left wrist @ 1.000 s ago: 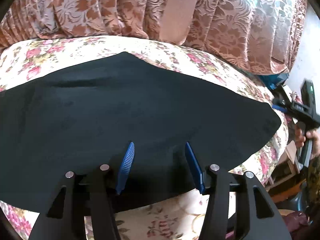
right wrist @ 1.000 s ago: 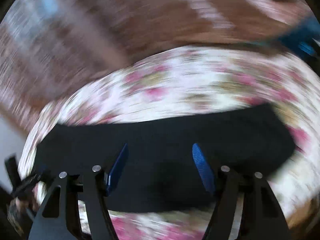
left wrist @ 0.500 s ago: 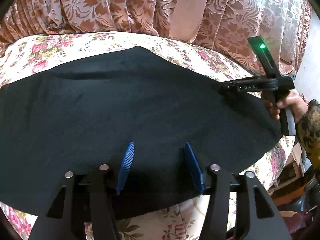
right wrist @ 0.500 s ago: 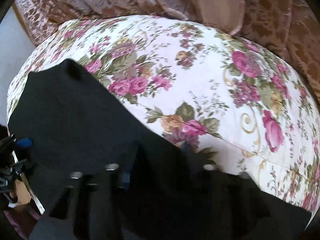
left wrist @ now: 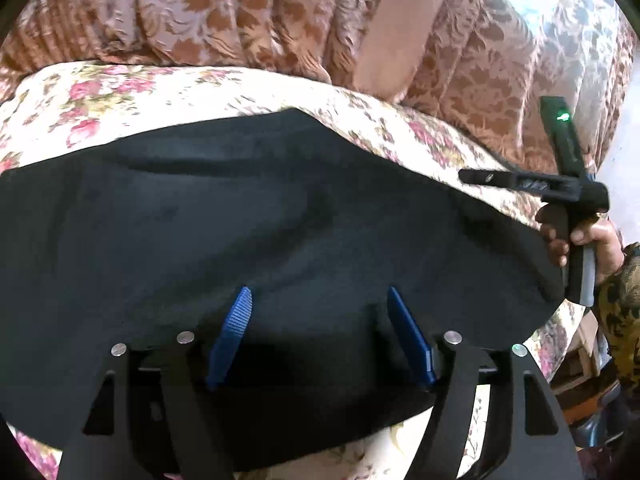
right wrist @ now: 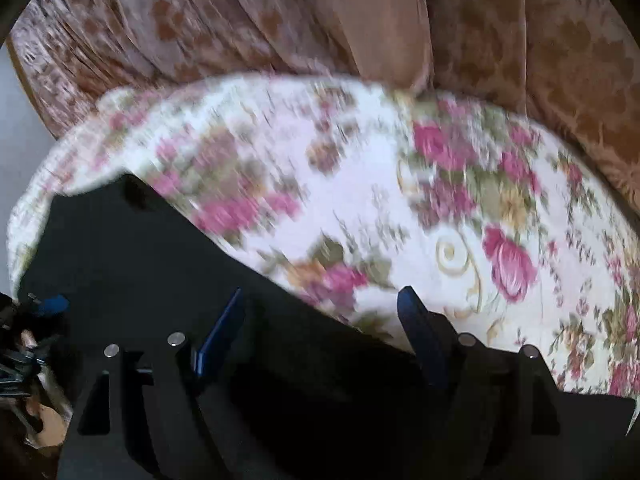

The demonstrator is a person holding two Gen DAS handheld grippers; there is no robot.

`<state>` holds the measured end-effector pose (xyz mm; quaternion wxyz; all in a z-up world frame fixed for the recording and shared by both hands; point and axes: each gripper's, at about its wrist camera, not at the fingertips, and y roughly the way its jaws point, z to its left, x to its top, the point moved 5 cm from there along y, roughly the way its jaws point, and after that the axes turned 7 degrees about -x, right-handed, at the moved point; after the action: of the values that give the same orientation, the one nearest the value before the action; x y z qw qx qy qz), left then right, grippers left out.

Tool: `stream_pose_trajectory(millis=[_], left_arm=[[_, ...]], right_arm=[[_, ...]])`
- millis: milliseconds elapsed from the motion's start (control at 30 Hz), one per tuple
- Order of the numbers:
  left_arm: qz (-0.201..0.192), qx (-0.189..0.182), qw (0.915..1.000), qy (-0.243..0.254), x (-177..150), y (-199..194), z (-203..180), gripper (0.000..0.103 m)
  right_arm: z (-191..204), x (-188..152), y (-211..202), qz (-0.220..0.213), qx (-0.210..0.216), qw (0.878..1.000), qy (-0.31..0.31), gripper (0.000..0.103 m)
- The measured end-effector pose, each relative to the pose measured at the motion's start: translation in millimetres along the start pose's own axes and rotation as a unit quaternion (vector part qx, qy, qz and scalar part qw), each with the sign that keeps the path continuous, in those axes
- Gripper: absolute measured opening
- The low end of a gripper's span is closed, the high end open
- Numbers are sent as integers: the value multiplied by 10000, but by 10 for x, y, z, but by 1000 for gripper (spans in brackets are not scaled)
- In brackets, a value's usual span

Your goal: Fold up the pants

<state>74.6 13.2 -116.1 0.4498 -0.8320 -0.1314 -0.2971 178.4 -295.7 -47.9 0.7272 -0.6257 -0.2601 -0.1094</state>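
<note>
Pants (left wrist: 240,240) lay flat on the floral bed (left wrist: 120,92), filling mid-frame. Left hand-held gripper (left wrist: 320,336) hovered wide, empty, over the near edge; right hand-held gripper (right wrist: 320,320) likewise wide at frame bottom. Probably pre-grasp: next, pinch an edge.

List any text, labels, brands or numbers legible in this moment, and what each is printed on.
No text can be read.
Light markings on the bar of the black right hand-held gripper in the left wrist view: too blurred to read.
Its green indicator light: lit, no lettering.
Black fabric pants, floral cream sheet, brown patterned curtain: no writing.
</note>
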Motion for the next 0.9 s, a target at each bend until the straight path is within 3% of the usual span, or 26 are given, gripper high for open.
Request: stream_pose_trajectory(millis=[167,267,367,400,433,500,567,733,900], left_arm=[[-193,267,9994,-120,35,-232,176,69],[-239,312,9990,-211,31,-308,267,69],[-271,347,9989,-174,30,-359,308,69],[-264,370,9988,-160,28,-358,318,69],[-243,377,9988,-170,26,-354,341,69],[-250,373,9988,-180,38,-354,389,69],[-296,509,9981,-167,91,-364,459,69],[-70,771,9959,-462,176,-201,811,69],[48,979,9951,-154,190,-101,837,71]], right_arm=[[641,417,114,79,1443,9894,156,75],[1074,604,459,459,1731,9838,93,68],[1426,649,727,781,1688,9824,-188,57],[1495,635,801,879,1585,9829,-312,38],[1580,637,885,980,1518,9824,-482,11],[1697,678,889,828,1297,9848,-805,8],[1671,766,884,684,1297,9867,-696,7],[1658,721,1264,903,909,9888,-770,5],[1617,720,1345,811,895,9907,-621,6]])
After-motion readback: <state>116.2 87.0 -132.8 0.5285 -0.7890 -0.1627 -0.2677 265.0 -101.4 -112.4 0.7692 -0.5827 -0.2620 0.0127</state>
